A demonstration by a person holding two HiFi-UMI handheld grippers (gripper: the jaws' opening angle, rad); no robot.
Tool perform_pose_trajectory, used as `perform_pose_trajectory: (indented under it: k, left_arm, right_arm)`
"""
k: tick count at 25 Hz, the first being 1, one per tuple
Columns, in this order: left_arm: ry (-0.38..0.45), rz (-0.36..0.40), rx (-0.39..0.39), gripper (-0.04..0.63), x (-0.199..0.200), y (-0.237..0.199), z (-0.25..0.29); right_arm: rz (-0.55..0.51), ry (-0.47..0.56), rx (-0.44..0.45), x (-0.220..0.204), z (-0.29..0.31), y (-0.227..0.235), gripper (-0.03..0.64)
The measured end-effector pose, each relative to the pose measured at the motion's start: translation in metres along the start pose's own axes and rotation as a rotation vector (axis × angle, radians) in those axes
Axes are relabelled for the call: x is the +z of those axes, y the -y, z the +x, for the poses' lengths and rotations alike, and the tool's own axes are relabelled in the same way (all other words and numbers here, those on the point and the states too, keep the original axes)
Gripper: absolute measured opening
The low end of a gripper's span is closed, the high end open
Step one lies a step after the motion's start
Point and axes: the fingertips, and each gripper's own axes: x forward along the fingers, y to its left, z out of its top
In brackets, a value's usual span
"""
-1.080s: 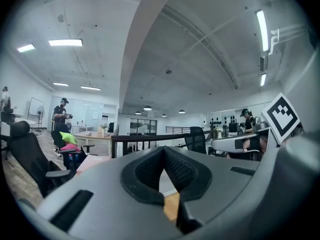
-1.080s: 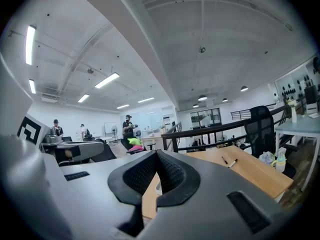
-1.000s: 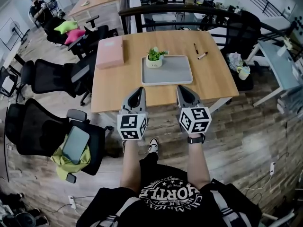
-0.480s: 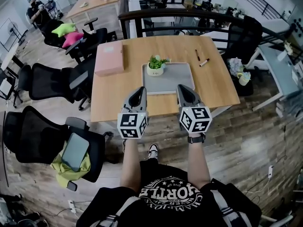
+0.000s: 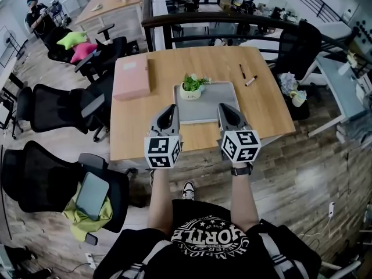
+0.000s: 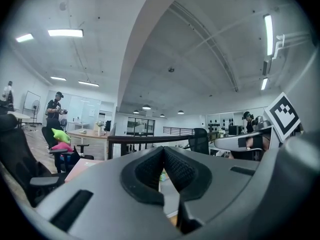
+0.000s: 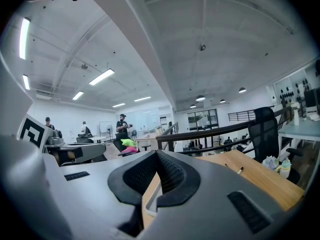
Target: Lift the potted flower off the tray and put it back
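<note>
A small potted flower [image 5: 190, 86] in a white pot stands at the far left corner of a grey tray [image 5: 212, 106] on the wooden table [image 5: 133, 132]. My left gripper [image 5: 171, 110] hovers over the tray's near left edge, jaws shut and empty. My right gripper [image 5: 223, 108] sits level with it over the tray's near right part, also shut on nothing. In the left gripper view the closed pads [image 6: 177, 171] fill the lower frame, with a sliver of the plant [image 6: 162, 175] between them. The right gripper view shows shut pads [image 7: 170, 174] above the tray's rim [image 7: 148, 202].
A pink box [image 5: 132, 78] lies at the table's left side. Two pens [image 5: 251, 80] rest near the far right corner. Black office chairs [image 5: 55, 106] stand to the left, one with a green cloth [image 5: 87, 205]. A dark railing [image 5: 232, 19] runs behind the table. A person [image 5: 36, 11] stands far left.
Both grippers have moved forward together toward the table, from short of its near edge to over the tray's near side. Their jaws stayed shut.
</note>
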Motion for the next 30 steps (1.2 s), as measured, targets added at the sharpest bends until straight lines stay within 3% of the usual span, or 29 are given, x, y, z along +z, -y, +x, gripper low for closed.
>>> perform_pose_trajectory:
  k: [19, 30]
  left_arm:
    - [-0.033, -0.008, -0.089, 0.020, -0.018, -0.016, 0.037]
    - [-0.065, -0.018, -0.083, 0.020, -0.029, -0.031, 0.063]
  right_arm:
    - [-0.005, -0.017, -0.004, -0.009, 0.045, -0.003, 0.018]
    - [-0.021, -0.049, 0.019, -0.016, 0.085, 0.002, 0.020]
